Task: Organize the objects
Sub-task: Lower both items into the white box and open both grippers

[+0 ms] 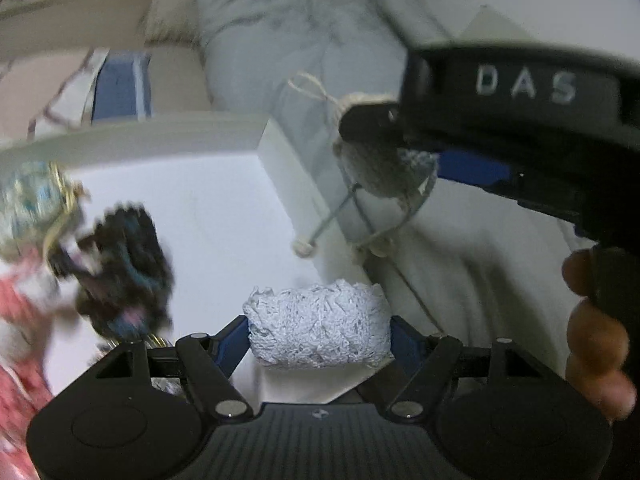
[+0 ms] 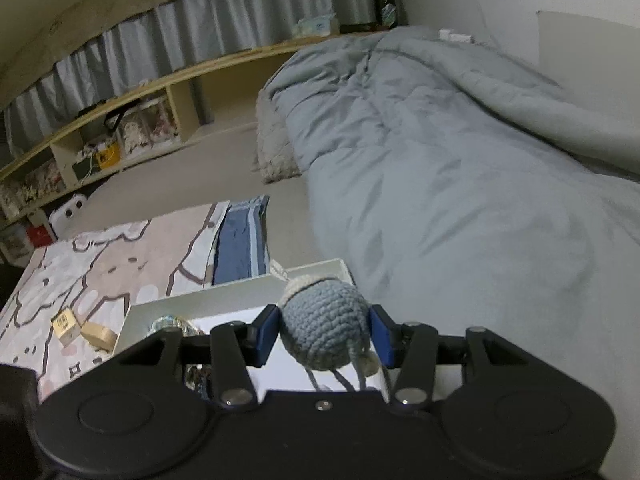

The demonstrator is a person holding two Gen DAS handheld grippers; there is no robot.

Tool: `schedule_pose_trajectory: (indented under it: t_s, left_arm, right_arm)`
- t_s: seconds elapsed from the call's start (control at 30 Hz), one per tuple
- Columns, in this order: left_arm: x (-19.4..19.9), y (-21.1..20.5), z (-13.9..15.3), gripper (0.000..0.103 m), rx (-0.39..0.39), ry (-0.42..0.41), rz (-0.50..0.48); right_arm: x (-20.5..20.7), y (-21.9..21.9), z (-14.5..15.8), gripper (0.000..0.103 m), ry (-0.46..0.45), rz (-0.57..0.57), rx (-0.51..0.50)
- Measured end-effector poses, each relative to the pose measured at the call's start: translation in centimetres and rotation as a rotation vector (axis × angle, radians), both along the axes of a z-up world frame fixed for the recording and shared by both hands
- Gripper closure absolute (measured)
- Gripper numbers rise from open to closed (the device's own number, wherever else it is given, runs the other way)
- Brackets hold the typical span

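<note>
— Both hands are full. The left gripper (image 1: 320, 340) is clenched on a white crocheted bundle (image 1: 320, 330), held over the near corner of the white box (image 1: 280, 148). The right gripper (image 2: 325, 338) squeezes a blue-grey crocheted ball (image 2: 324, 330) just above the box's far rim.

— What could go wrong?

— Those dangling strings (image 1: 340, 212) with knotted ends. In the left view they hang at about one o'clock from the bundle, right by the box edge. I reckon one could snag on the rim or on the other tool.

— And inside the box?

— A dark beaded trinket (image 1: 124, 276) sits at nine o'clock, too blurred to name. Dropping the bundle there might tangle yarn with it. Soft yarn could also cling to the pads on release.
</note>
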State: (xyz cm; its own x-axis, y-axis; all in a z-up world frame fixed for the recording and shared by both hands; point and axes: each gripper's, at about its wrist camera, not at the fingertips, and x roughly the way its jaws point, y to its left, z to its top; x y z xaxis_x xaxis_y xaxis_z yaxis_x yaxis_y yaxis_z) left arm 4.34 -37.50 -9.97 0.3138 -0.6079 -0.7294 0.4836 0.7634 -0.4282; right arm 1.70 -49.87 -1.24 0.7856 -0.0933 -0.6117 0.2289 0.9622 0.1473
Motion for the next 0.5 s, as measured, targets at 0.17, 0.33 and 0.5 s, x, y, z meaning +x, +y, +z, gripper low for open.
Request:
schedule_pose_trajectory:
  t_s: [0.17, 0.33, 0.5]
  left_arm:
    - [0.9, -0.5, -1.7, 0.014, 0.021, 0.04, 0.036]
    - [1.3, 0.5, -1.4, 0.012, 0.075, 0.029, -0.012]
    - [1.7, 1.5, -0.6, 0.012, 0.124, -0.007, -0.031]
  right_arm:
    - [1.2, -0.2, -2.4, 0.053, 0.067, 0.014, 0.025]
    - [1.5, -0.6, -4.4, 0.053, 0.11, 0.023, 0.068]
    - [1.5, -0.7, -5.6, 0.049, 0.135, -0.001, 0.082]
